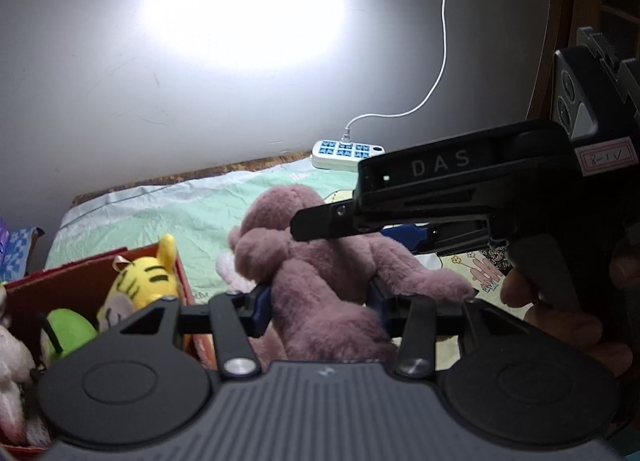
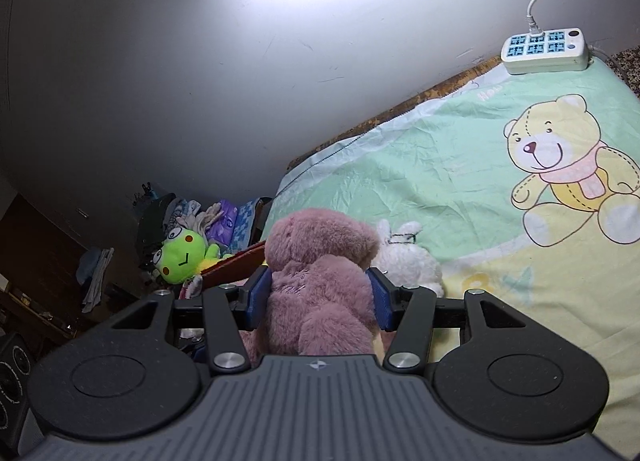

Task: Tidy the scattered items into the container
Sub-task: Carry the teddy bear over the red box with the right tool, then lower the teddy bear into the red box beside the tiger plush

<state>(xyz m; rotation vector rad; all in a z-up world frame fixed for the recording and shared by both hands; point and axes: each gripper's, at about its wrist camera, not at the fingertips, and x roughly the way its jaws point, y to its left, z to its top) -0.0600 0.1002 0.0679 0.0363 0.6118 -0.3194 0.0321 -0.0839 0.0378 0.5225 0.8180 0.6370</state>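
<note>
A mauve plush bear [image 1: 320, 261] is held above the bed by both grippers. My left gripper [image 1: 320, 301] is shut on its lower body. My right gripper [image 2: 318, 295] is shut on its upper body, and its black body [image 1: 460, 189] shows in the left wrist view at right. A red cardboard box [image 1: 80, 281] sits at left, holding a yellow tiger plush [image 1: 140, 289], a green frog plush [image 1: 70, 327] and a white plush [image 1: 12, 373]. The frog [image 2: 182, 253] also shows in the right wrist view. A small white plush [image 2: 404, 257] lies on the bed behind the bear.
The bed has a green and yellow sheet [image 2: 440, 165] printed with a cartoon bear. A white power strip [image 2: 544, 51] with a cable lies at the far edge by the grey wall. Cluttered clothes [image 2: 200, 217] and dark furniture stand left of the bed.
</note>
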